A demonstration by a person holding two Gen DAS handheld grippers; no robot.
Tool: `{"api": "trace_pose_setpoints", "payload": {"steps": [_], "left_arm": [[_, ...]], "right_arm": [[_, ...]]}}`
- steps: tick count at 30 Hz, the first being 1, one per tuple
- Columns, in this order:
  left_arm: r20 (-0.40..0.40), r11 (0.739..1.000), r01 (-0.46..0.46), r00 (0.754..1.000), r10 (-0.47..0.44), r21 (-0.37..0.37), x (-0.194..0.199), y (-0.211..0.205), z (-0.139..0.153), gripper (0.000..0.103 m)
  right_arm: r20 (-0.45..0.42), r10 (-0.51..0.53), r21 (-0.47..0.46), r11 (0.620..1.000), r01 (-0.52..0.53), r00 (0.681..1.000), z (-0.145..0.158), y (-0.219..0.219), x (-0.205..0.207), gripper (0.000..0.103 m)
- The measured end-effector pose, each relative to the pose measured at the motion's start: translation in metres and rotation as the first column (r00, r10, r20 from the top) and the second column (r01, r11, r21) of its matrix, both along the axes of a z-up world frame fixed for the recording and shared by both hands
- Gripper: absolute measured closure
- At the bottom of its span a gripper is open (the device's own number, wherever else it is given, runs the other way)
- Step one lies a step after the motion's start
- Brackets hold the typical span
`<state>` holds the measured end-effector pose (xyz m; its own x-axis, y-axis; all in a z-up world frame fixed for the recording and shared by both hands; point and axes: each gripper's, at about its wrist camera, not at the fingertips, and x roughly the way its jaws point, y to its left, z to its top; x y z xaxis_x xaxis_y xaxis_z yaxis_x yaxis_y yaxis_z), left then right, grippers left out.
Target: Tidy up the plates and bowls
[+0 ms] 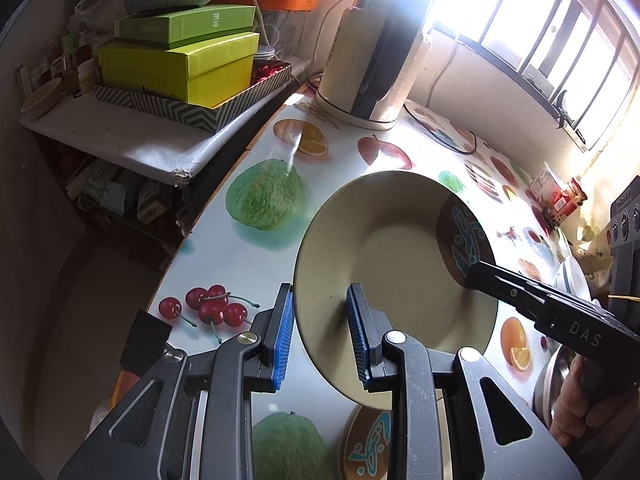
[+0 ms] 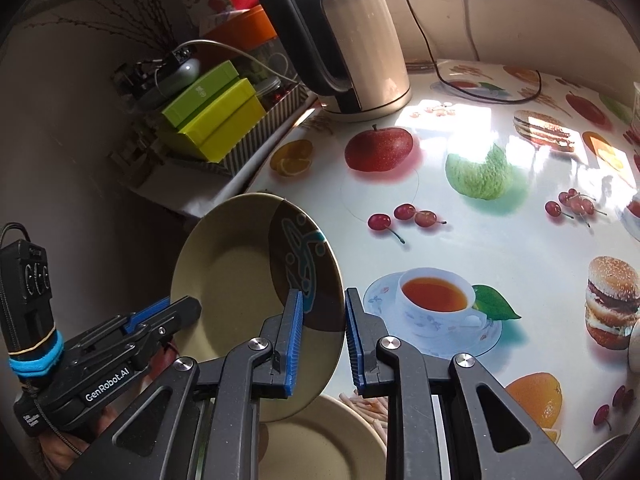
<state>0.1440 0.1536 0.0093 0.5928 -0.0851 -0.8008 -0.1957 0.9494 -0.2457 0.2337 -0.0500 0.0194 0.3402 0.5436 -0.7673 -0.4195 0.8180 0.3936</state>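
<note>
A beige plate [image 1: 392, 248] with a brown patch and teal pattern hangs tilted above the fruit-print table [image 1: 256, 264]. My left gripper [image 1: 320, 332] is shut on its near rim, one blue pad on each face. My right gripper [image 1: 474, 276] pinches the patterned side. In the right wrist view the same plate [image 2: 224, 264] sits between the pads of my right gripper [image 2: 324, 336], and my left gripper [image 2: 192, 308] grips its far left edge. A second beige plate [image 2: 320, 440] lies on the table below, its patterned part [image 1: 368, 440] showing under the held one.
A cream kettle [image 1: 372, 60] with a black cord stands at the table's back. Green boxes [image 1: 180, 68] are stacked on a side shelf to the left. A white bowl [image 1: 572, 280] and a metal bowl [image 1: 552, 380] sit at the right, near a person's hand [image 1: 576, 400].
</note>
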Motion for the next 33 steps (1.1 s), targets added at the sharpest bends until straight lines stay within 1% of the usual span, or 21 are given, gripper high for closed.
{"api": "trace_pose_setpoints", "payload": {"steps": [11, 33], "left_arm": [[-0.002, 1.000, 0.030, 1.000, -0.030, -0.004, -0.021, -0.021, 0.001, 0.076], [-0.012, 0.997, 0.078, 0.997, -0.078, 0.006, -0.062, -0.053, -0.007, 0.075]], "right_arm": [[-0.006, -0.031, 0.004, 1.000, 0.031, 0.999, 0.003, -0.024, -0.028, 0.082], [-0.023, -0.080, 0.020, 0.997, 0.081, 0.997, -0.005, -0.060, -0.080, 0.082]]}}
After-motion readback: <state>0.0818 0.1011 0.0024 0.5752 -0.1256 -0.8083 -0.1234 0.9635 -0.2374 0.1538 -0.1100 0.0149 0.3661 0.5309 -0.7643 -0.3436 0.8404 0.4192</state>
